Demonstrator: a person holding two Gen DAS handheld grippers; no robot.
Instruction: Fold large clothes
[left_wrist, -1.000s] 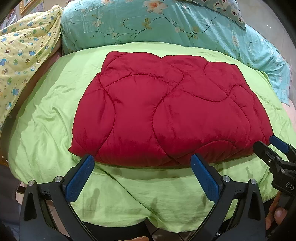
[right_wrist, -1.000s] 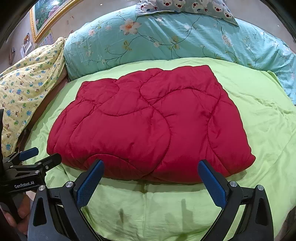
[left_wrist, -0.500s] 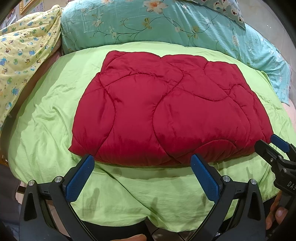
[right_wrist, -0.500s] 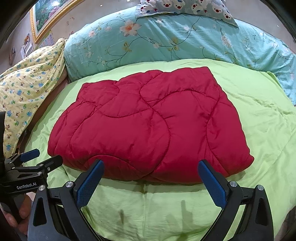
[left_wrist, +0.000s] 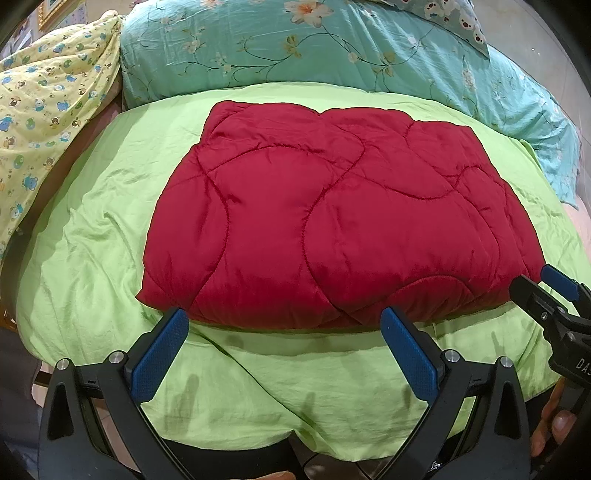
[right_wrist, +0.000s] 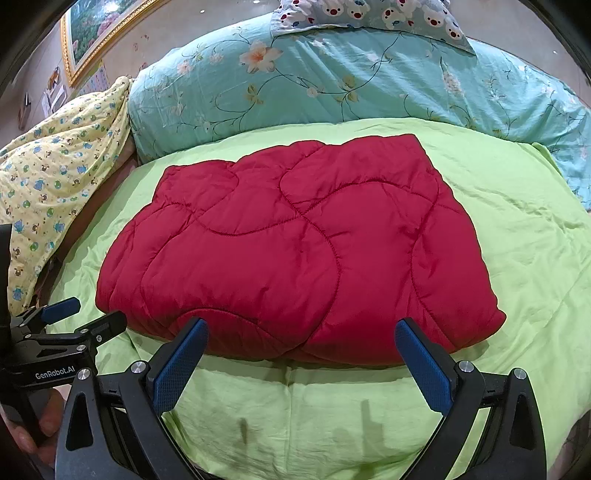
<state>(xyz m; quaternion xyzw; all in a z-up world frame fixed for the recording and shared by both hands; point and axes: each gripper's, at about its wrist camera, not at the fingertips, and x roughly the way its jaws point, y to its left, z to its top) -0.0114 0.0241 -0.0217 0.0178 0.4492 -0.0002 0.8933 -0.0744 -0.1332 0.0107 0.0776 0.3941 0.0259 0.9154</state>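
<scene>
A red quilted padded garment lies folded into a thick rectangle on the green bedspread; it also shows in the right wrist view. My left gripper is open and empty, just short of the garment's near edge. My right gripper is open and empty, at the same near edge further right. Each gripper shows in the other's view: the right one at the garment's near right corner, the left one at its near left corner.
A teal floral duvet is piled along the far side of the bed. A yellow cartoon-print blanket lies at the left. A bear-print pillow sits on top of the duvet. A framed picture hangs on the wall.
Almost nothing has moved. Both grippers stay open at the garment's near edge, with only a slight drift of the views.
</scene>
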